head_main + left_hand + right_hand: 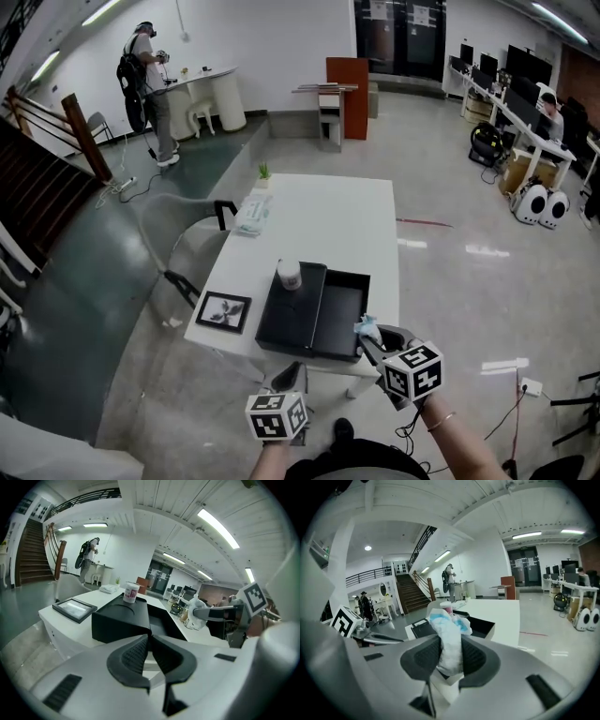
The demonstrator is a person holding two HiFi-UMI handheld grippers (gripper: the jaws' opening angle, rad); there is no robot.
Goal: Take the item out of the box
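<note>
An open black box (337, 309) lies at the near end of the white table (366, 216), its lid (286, 314) folded out to the left. A white cup (289, 274) stands on the lid's far edge. My right gripper (370, 342) hovers at the box's near right corner, shut on a crumpled white and blue packet (446, 632), which also shows as the packet (367, 328) in the head view. My left gripper (149, 641) is shut with nothing in it, below the table's near edge. The right gripper (206, 614) with the packet shows in the left gripper view too.
A black picture frame (223, 311) lies left of the box lid. A white packet (252, 214) and a small plant (263, 173) sit at the table's far left. A chair (192, 248) stands left of the table. A person (150, 80) stands far off.
</note>
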